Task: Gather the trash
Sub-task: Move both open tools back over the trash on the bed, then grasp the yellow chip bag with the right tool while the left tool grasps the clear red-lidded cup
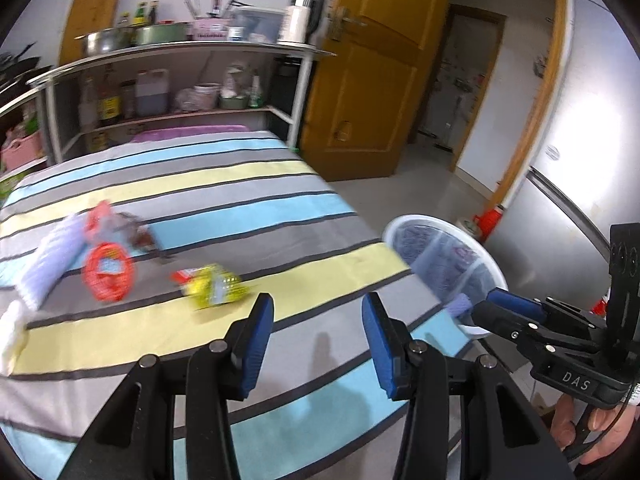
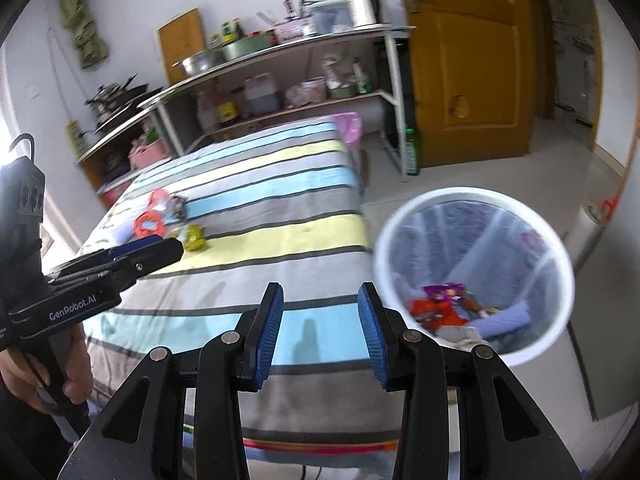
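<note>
Left gripper (image 1: 318, 330) level, pointing forward, 2 blue pads (image 1: 259, 334) spread wide, nothing between. Right gripper (image 2: 320, 322) same pose, pads (image 2: 270, 330) apart, nothing held. Bare hands (image 2: 60, 376) wrapped around both handles, grippers side by side, close together.

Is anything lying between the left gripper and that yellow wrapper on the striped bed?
Nothing visible. The left gripper is open above bare striped bedcover, and the crumpled yellow wrapper lies just ahead to its left. The red plastic netting sits farther left, beyond the wrapper.
</note>
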Demonstrator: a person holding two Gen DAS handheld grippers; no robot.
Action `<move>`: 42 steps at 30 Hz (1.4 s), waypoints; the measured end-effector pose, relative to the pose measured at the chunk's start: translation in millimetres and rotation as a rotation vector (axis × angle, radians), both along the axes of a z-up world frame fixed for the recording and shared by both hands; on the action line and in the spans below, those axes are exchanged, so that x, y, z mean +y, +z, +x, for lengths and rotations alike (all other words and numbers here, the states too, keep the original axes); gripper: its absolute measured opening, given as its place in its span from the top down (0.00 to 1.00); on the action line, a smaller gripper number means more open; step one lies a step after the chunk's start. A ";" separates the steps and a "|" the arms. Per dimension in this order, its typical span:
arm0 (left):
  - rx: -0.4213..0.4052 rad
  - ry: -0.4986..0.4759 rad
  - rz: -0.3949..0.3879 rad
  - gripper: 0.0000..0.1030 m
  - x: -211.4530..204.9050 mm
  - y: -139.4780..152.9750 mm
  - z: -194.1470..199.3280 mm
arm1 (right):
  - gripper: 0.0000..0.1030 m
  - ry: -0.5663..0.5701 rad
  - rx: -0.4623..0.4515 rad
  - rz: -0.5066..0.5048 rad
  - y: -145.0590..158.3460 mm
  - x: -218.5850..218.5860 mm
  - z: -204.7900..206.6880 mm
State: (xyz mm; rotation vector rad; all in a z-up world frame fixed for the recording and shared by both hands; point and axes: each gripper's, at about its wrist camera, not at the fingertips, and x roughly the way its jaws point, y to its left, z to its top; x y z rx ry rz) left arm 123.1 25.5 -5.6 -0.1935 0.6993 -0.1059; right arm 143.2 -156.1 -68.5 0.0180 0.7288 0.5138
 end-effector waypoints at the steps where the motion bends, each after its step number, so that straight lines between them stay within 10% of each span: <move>1: 0.002 0.019 0.000 0.54 8.2 -0.8 -3.4 | 0.61 0.016 -0.001 -0.003 -0.5 5.9 -0.4; 17: 0.025 0.240 0.011 0.46 109.1 -14.5 -21.1 | 0.51 0.238 0.011 -0.062 -11.3 114.1 15.8; 42: 0.077 0.196 0.025 0.41 146.6 -26.1 16.0 | 0.60 0.281 0.132 -0.048 -34.6 179.9 72.4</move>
